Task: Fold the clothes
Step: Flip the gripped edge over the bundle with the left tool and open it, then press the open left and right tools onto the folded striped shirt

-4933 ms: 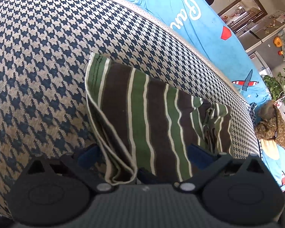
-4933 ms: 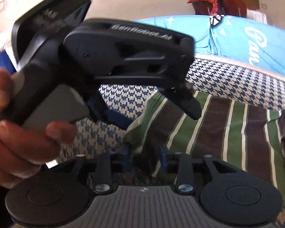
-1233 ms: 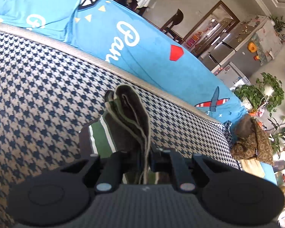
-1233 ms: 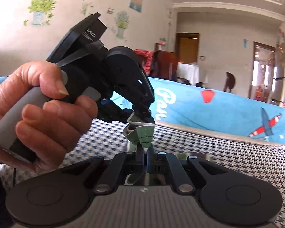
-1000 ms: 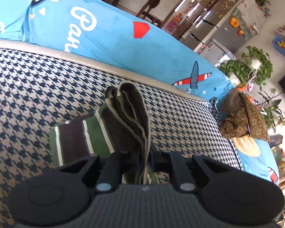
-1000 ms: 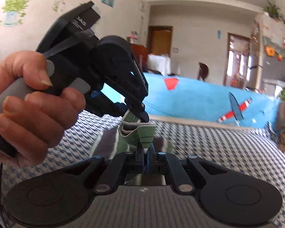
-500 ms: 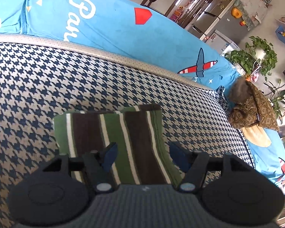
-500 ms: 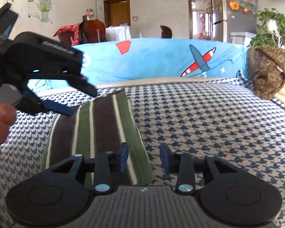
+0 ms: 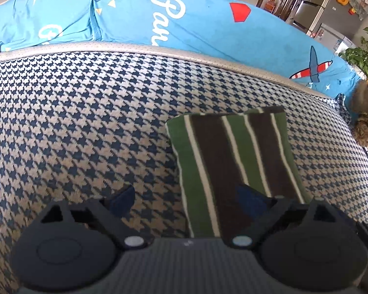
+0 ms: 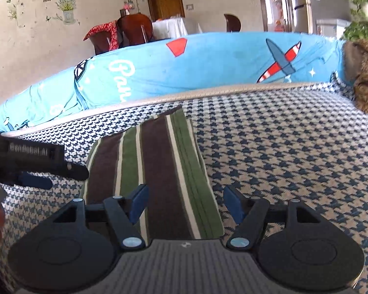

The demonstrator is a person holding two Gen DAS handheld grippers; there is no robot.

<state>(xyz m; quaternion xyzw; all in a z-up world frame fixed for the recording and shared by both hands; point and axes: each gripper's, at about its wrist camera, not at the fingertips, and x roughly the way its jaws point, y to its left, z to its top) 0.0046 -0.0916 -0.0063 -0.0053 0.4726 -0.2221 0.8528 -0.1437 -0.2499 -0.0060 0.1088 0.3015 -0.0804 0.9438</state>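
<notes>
Green, brown and white striped folded garment (image 9: 235, 161) lies flat as a compact rectangle on the blue-and-beige houndstooth sofa cushion (image 9: 73, 122), near the back edge, in front of the bright blue printed cover (image 9: 196, 24).

Left gripper (image 9: 186, 198): jaws spread wide, holding nothing. One blue pad is over bare cushion, the other over the near part of the garment. Right gripper (image 10: 185, 203): also spread and empty, straddling the garment's near right edge (image 10: 203, 196). In the right wrist view the left gripper sits just beside the garment's left side.

My read: fold looks done, the step in hand is release and clear.

How to do it well:
- Keep both jaws fully apart while lifting so no pad snags a layer.
- Lift straight up, not sideways; the stacked edges on the right side look loose enough to drag.
- If the top layer is skewed, press flat with closed fingers rather than re-gripping.
- Can't tell layer count from here.

Brown patterned bundle (image 10: 363, 78) sits at the far right end, well apart.
</notes>
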